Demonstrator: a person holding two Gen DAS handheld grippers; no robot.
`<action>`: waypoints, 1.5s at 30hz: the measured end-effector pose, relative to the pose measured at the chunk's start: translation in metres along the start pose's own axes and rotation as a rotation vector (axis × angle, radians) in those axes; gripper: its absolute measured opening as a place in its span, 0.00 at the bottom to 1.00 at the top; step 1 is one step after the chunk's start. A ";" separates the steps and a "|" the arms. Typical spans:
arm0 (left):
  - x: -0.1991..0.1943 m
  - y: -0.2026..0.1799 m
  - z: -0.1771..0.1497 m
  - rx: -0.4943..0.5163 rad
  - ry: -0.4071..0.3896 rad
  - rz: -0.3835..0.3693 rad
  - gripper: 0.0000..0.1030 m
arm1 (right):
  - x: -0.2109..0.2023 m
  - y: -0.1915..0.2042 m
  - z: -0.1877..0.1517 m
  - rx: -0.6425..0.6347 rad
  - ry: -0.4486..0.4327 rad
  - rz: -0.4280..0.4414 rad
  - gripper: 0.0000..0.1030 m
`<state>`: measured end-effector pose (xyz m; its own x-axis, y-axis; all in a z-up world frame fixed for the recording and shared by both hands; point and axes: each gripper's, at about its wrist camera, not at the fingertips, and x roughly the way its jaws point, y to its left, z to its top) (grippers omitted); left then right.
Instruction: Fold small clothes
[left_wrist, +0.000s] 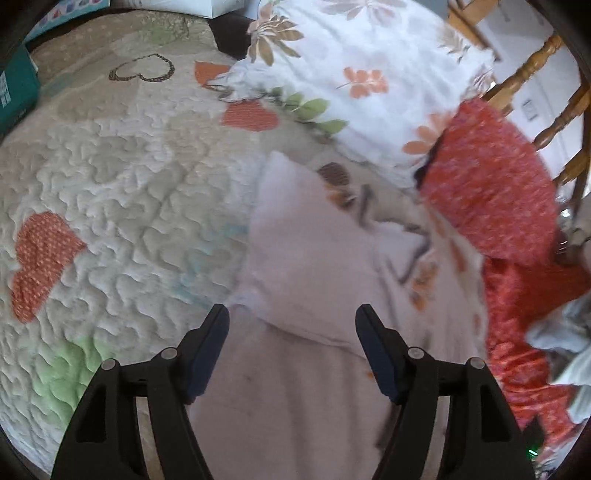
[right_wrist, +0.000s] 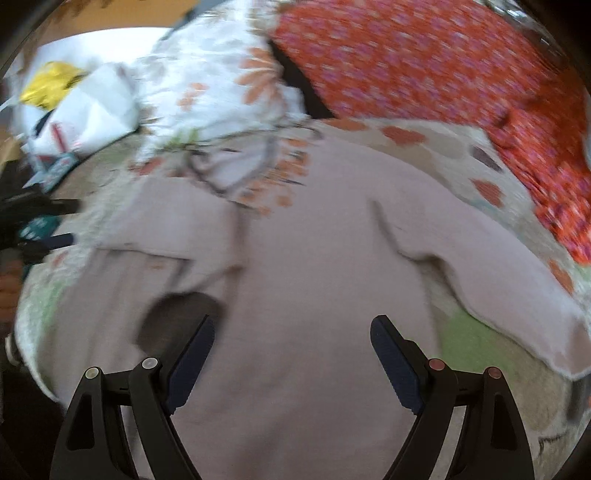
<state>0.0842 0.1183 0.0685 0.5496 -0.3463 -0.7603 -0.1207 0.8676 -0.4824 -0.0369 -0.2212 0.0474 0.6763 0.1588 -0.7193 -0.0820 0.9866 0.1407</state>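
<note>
A pale pink small garment (left_wrist: 295, 387) lies spread on the quilted bedspread (left_wrist: 110, 177). In the left wrist view one sleeve lies folded over the body. My left gripper (left_wrist: 291, 317) is open and empty, just above the garment near that fold. In the right wrist view the garment (right_wrist: 314, 258) fills the middle, neck opening (right_wrist: 181, 317) at the left, a sleeve (right_wrist: 517, 295) out to the right. My right gripper (right_wrist: 291, 325) is open and empty above the garment's body. The left gripper's fingers (right_wrist: 55, 221) show at the left edge.
A white floral pillow (left_wrist: 369, 74) and a red patterned cloth (left_wrist: 491, 184) lie at the garment's far side. A wooden chair (left_wrist: 535, 74) stands far right. A teal box (left_wrist: 14, 92) sits far left. A white bag with yellow (right_wrist: 74, 107) lies beyond the pillow.
</note>
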 end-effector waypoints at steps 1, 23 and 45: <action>0.005 -0.003 0.001 0.017 0.004 0.022 0.68 | -0.004 0.013 0.003 -0.034 -0.012 0.027 0.87; 0.064 -0.002 -0.008 0.081 0.118 0.290 0.68 | -0.001 -0.058 0.049 0.111 -0.071 -0.261 0.16; 0.072 -0.013 -0.012 0.141 0.126 0.335 0.74 | 0.024 0.015 -0.004 -0.439 0.141 -0.175 0.06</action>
<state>0.1155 0.0775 0.0150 0.3923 -0.0684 -0.9173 -0.1573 0.9775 -0.1402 -0.0246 -0.2021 0.0297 0.6042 -0.0377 -0.7959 -0.2969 0.9163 -0.2689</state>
